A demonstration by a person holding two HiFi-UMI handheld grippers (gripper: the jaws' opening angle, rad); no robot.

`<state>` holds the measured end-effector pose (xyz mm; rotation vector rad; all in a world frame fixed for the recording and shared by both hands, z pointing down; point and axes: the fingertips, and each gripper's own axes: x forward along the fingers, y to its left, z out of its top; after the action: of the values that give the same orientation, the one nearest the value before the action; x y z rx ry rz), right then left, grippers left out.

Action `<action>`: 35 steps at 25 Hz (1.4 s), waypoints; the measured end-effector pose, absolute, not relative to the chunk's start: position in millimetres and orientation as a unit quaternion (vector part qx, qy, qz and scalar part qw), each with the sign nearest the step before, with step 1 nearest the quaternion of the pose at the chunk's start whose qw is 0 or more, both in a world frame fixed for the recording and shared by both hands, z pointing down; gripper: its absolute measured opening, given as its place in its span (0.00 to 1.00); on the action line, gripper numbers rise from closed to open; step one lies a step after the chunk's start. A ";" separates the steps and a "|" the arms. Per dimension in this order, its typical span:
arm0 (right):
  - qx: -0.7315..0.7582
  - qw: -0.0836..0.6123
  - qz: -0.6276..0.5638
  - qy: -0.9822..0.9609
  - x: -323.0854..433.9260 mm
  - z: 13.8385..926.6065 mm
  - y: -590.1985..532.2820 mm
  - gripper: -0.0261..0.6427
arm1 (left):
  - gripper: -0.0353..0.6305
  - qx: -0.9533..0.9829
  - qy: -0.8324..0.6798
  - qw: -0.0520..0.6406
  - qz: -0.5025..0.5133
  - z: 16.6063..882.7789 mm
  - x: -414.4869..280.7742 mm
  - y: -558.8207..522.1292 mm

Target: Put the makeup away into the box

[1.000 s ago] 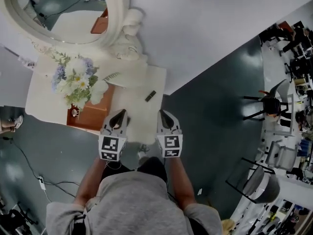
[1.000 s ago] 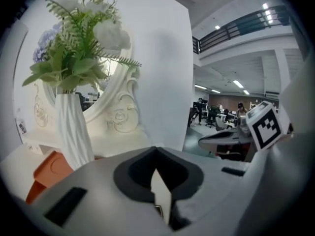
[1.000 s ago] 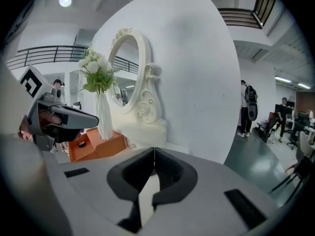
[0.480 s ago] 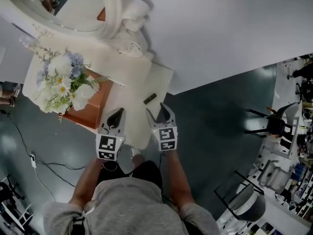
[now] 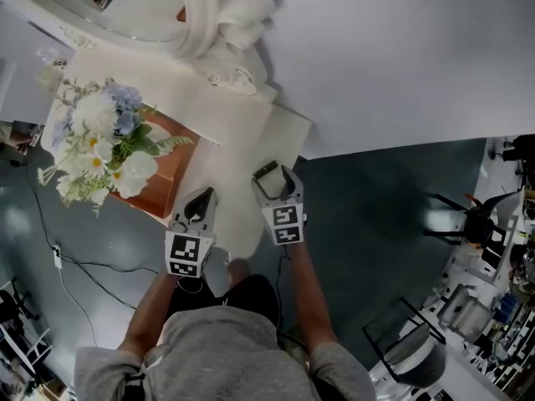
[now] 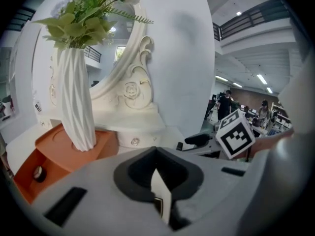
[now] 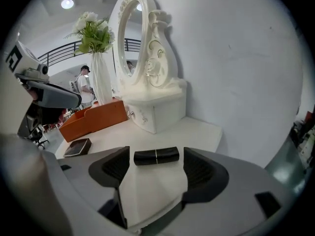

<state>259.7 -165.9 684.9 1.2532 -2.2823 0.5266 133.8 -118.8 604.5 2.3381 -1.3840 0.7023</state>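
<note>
My right claw (image 5: 273,176) just spread wide around the black lipstick (image 7: 156,156) at twelve o'clock, not touching, so next I pinch it; my left claw (image 5: 203,197) is pressed together.

Black lipstick tube (image 7: 156,156) lies on its side (capped), apart from the orange box (image 7: 93,120).

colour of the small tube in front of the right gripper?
The small makeup tube is glossy black; clearest in the right gripper view.

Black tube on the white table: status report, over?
Right gripper open, jaws just been opening, black tube between them, not gripped. Left gripper shut, empty. Tube flat on table, orange box beyond; nothing blocking.
</note>
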 end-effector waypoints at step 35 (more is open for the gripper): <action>0.417 0.213 0.113 -0.876 203.0 584.0 -123.6 0.53 | 0.06 0.796 -0.558 0.139 0.187 536.8 72.3 -90.5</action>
<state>203.0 -123.6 584.0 1.1576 -2.4332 0.3145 72.3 -90.5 536.8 2.3016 -1.6124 0.5407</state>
